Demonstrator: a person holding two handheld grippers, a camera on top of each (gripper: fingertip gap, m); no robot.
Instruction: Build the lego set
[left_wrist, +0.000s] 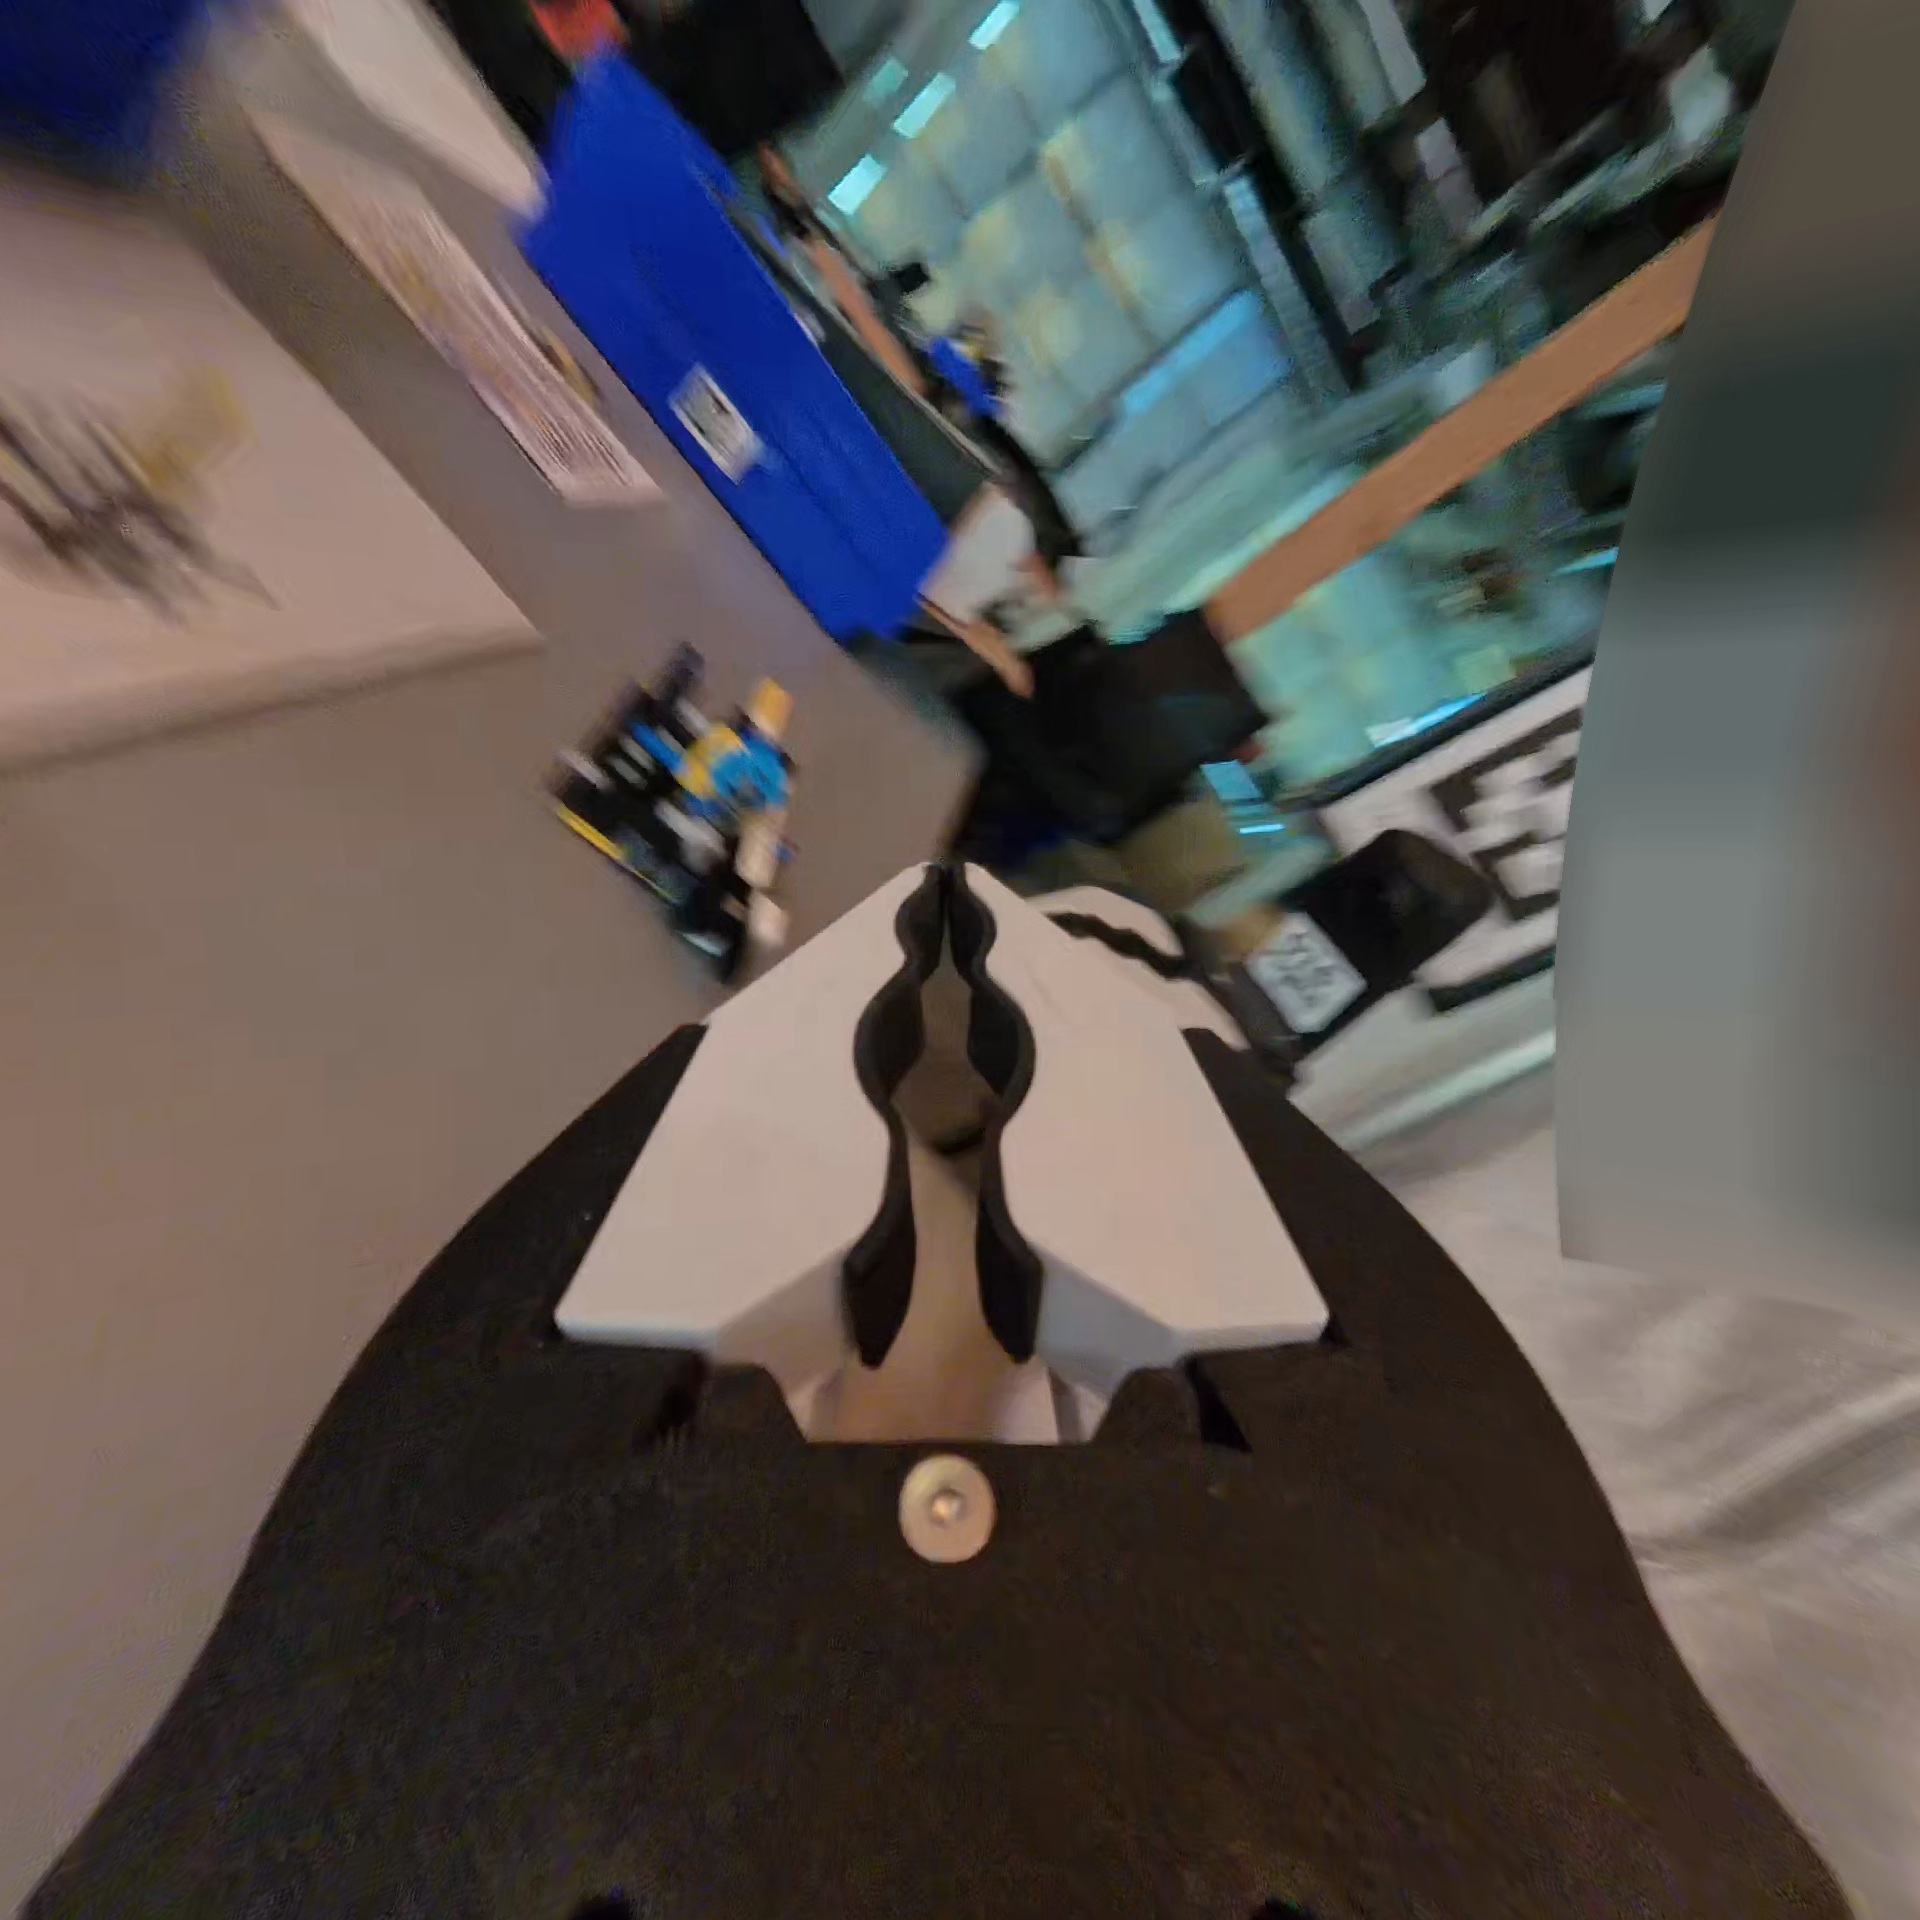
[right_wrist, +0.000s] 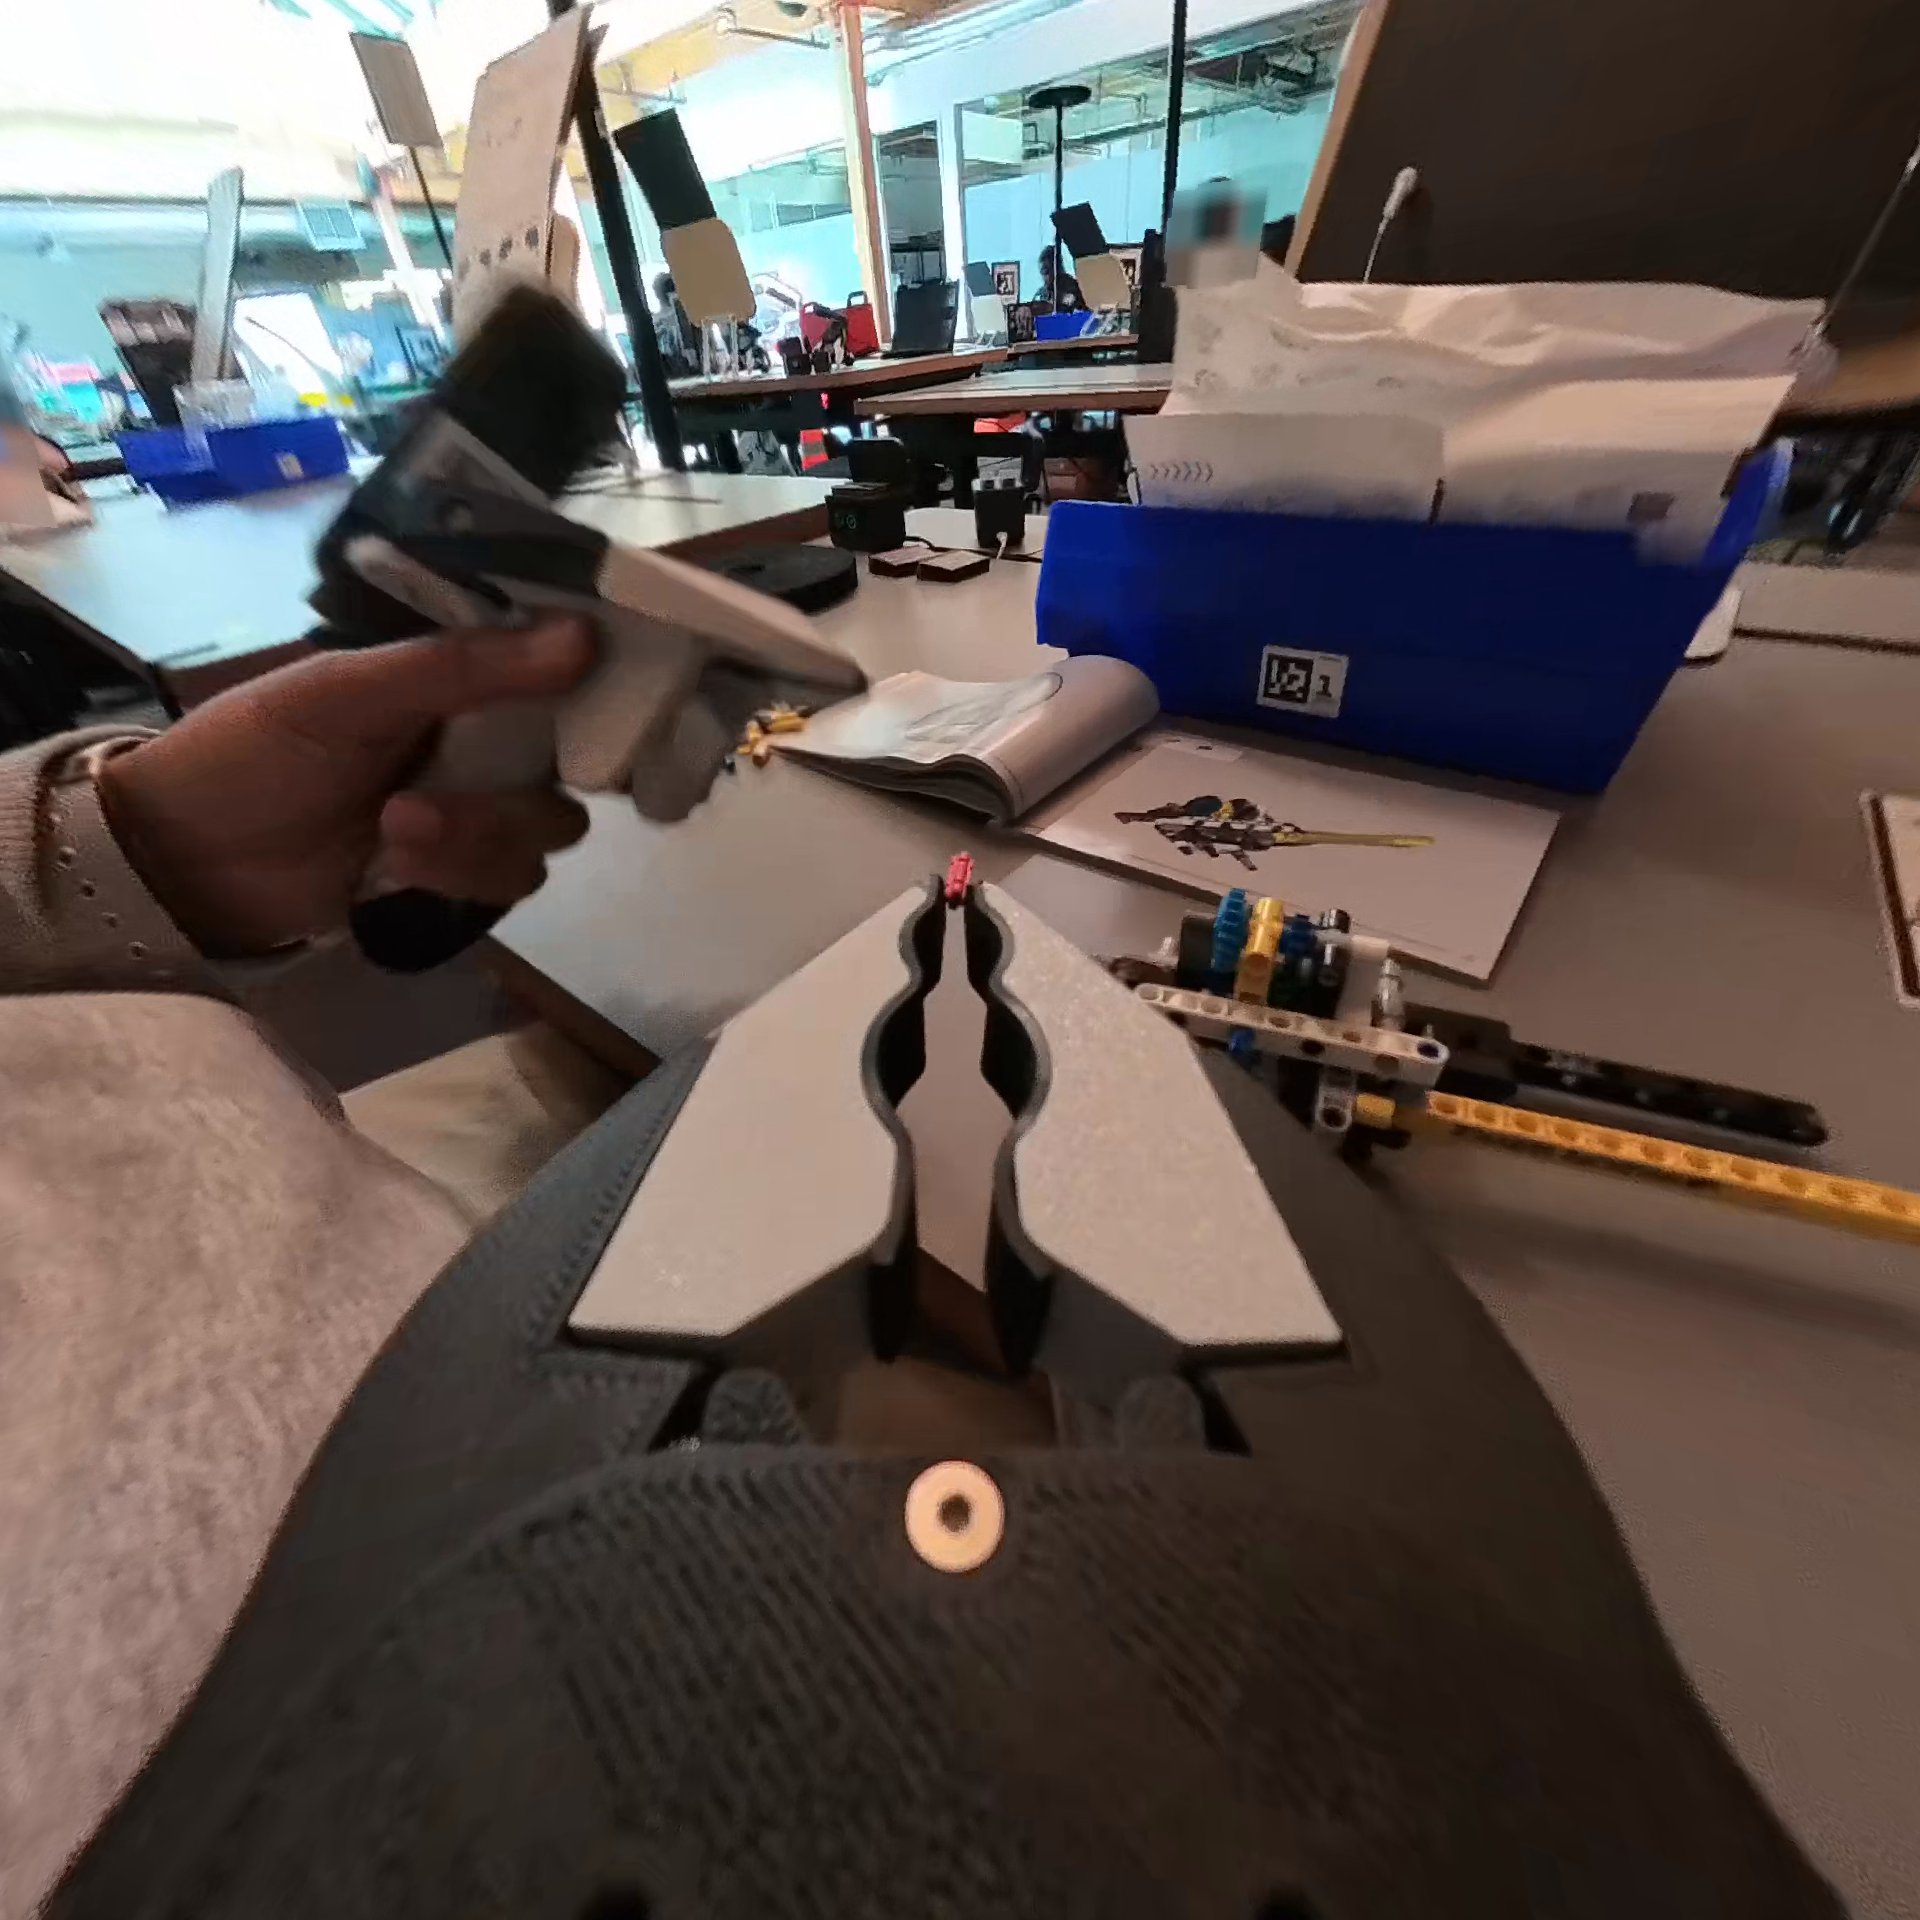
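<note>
My right gripper (right_wrist: 961, 896) is shut on a small red Lego pin (right_wrist: 960, 871) and holds it above the grey table's near edge. The part-built Lego model (right_wrist: 1273, 971), with blue and yellow gears, a white beam, a long yellow beam (right_wrist: 1662, 1153) and a black beam, lies on the table to its right. My left gripper (left_wrist: 943, 875) is shut, and I see no piece in it. In the right wrist view a hand holds it (right_wrist: 847, 673) in the air above the booklet's left end. The blurred left wrist view shows the model (left_wrist: 686, 810) ahead to the left.
An open instruction booklet (right_wrist: 987, 727) lies beyond the model, with a few small yellow pieces (right_wrist: 774, 722) at its left end. A blue bin (right_wrist: 1382, 623) stuffed with white paper bags stands behind it. A person's grey sleeve (right_wrist: 156, 1195) fills the left foreground. About 6 cm separates my left fingertips from my right. It is some 15 cm from my right tips to the long yellow beam (right_wrist: 1662, 1153).
</note>
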